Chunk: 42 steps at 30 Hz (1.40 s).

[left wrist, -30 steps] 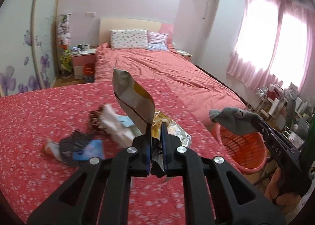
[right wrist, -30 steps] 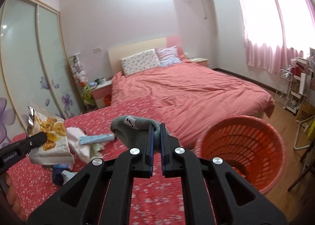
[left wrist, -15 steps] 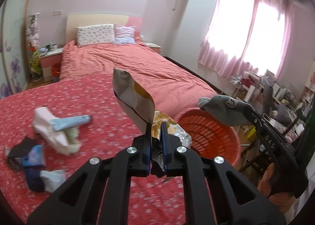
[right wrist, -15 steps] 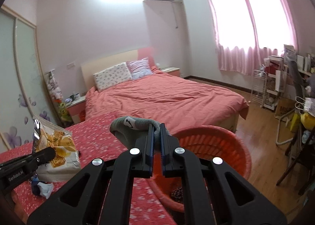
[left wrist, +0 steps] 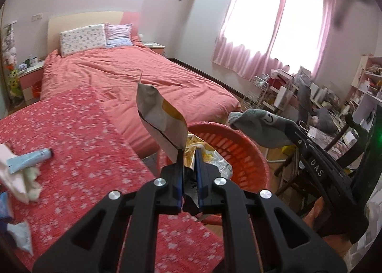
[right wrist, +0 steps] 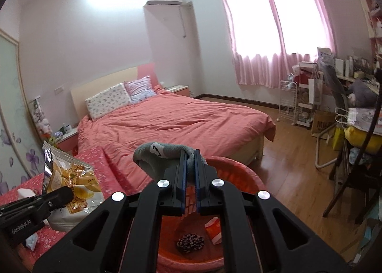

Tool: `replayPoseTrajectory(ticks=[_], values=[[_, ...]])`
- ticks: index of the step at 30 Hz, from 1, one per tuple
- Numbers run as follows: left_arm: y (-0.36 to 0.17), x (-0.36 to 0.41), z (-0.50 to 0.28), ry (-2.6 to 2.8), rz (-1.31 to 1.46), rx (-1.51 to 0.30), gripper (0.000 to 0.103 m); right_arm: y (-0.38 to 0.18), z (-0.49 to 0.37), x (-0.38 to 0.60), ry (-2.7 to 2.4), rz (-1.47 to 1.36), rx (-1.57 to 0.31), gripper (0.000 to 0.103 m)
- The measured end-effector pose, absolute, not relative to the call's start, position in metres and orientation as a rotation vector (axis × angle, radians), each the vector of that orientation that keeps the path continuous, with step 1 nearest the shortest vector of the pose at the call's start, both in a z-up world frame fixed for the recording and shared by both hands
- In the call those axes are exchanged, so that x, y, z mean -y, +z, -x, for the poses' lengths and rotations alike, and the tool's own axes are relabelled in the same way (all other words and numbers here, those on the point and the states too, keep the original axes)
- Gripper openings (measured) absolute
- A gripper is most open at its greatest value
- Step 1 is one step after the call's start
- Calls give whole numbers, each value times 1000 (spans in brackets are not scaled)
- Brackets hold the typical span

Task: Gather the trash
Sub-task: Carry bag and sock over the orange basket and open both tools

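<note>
Both grippers now over one basket (right wrist: 241, 170), left (left wrist: 189, 153) pinching wrapper (left wrist: 160, 115), right (right wrist: 188, 156) pinching sock (right wrist: 157, 153).

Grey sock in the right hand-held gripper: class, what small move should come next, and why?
Probably open the right hand-held gripper to drop the grey sock. Its jaws are shut on the sock directly above the orange basket, which already holds scraps. The left hand-held gripper, clamping the snack bag, could follow.
</note>
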<state>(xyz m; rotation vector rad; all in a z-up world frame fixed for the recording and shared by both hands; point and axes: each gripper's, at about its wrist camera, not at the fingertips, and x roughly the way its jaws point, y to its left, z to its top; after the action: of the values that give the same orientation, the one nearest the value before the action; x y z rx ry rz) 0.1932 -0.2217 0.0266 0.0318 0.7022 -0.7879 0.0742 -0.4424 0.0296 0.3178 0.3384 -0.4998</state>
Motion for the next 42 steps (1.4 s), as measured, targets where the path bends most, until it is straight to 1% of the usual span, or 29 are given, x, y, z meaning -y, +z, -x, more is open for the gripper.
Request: replayPoseTrajectory(ticks=[16,17,20,22,24,25,26,28,30,32,36,38,42], values=[[-9,286,-201,-863,-95,-768,11,9,-77,473,-555,-400,-378,6],[-10,289,-201,-864,-97,-773,12,7,-78,476,-555,-403,-380,6],[-16,295,-202,-851,-102,-780,23,4,-81,480,-547,-418,-401,6],[-19,297,-203,-843,-106,-781,25,0,-85,483,-524,-438,-428,7],[-22,298,-205,-837,-111,-791,30,-3,-87,484,-513,-446,-447,10],[-25,298,-207,-832,-111,-799,32,-6,-88,484,-507,-448,-456,14],[-26,298,-208,-829,-111,-805,34,-7,-88,485,-503,-450,-462,21],[-29,297,-211,-820,-111,-814,35,-8,-87,484,-496,-452,-465,31],[-31,295,-211,-809,-114,-816,38,-7,-85,482,-492,-446,-465,35],[-32,289,-213,-793,-109,-816,41,-5,-84,481,-493,-436,-464,40],[-30,274,-215,-752,-108,-813,48,-2,-84,480,-496,-425,-460,43],[-29,264,-215,-726,-110,-808,51,-1,-85,479,-496,-421,-460,46],[-25,243,-214,-681,-115,-796,53,0,-86,470,-488,-397,-467,47]])
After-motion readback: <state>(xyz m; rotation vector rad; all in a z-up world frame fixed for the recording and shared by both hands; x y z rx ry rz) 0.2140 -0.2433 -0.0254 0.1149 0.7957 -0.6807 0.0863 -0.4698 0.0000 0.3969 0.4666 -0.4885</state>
